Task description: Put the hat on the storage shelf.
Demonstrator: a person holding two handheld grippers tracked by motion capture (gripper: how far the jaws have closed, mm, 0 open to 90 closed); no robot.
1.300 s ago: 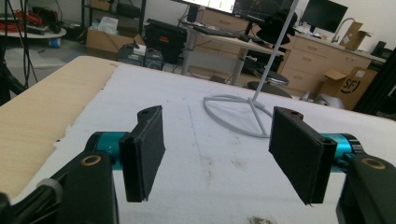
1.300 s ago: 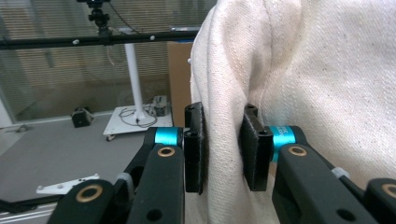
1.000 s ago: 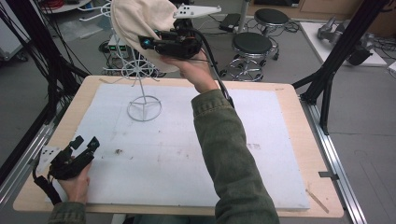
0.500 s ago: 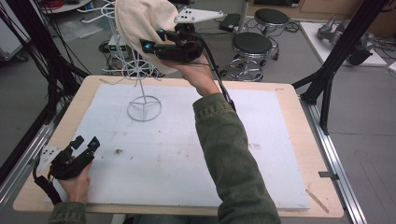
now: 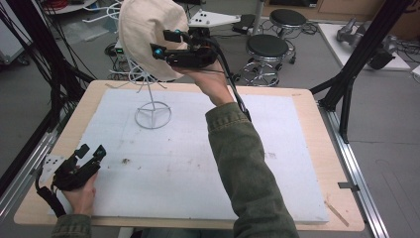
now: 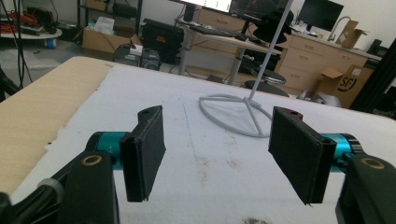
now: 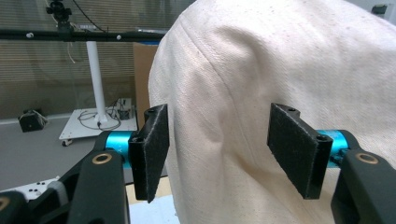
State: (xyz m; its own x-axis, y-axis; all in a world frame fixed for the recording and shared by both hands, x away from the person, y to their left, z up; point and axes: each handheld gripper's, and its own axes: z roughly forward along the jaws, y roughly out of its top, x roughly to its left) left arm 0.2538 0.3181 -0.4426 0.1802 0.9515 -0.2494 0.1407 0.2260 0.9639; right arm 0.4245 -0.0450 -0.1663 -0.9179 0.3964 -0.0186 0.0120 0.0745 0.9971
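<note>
High view. A cream fabric hat (image 5: 146,34) sits on top of a white wire stand (image 5: 152,101), whose ring base rests on the far left part of the white mat (image 5: 198,163) that covers the worktop (image 5: 317,129). The right gripper (image 5: 161,43) is raised off the worktop, level with the hat, and its jaws reach the hat's right side from the person's outstretched sleeve (image 5: 242,168). The left gripper (image 5: 91,151) lies low at the near left corner of the mat, well apart from the stand, jaws parted and holding nothing.

Left gripper view. The left gripper (image 6: 217,154) points across the mat toward the stand's ring base (image 6: 233,114) and slanted stem; its two black pads (image 6: 144,149) stand wide apart with only bare mat between them. It takes no part in the work at this moment.

Right gripper view. The right gripper (image 7: 217,149) faces the hat (image 7: 280,70) at close range. The pads (image 7: 152,144) are spread wide, and the cream cloth bulges into the gap between them; the left pad lies just beside a fold of the fabric, but neither pad presses the cloth flat, so no grip is made.

Progress, as a judgement. The work in hand appears to concern the hat on its stand. The approach is complete: the right gripper brackets the cloth. What is left is to close the jaws on the fabric and then handle the hat; whether it is to be lifted off or only adjusted cannot be told.
</note>
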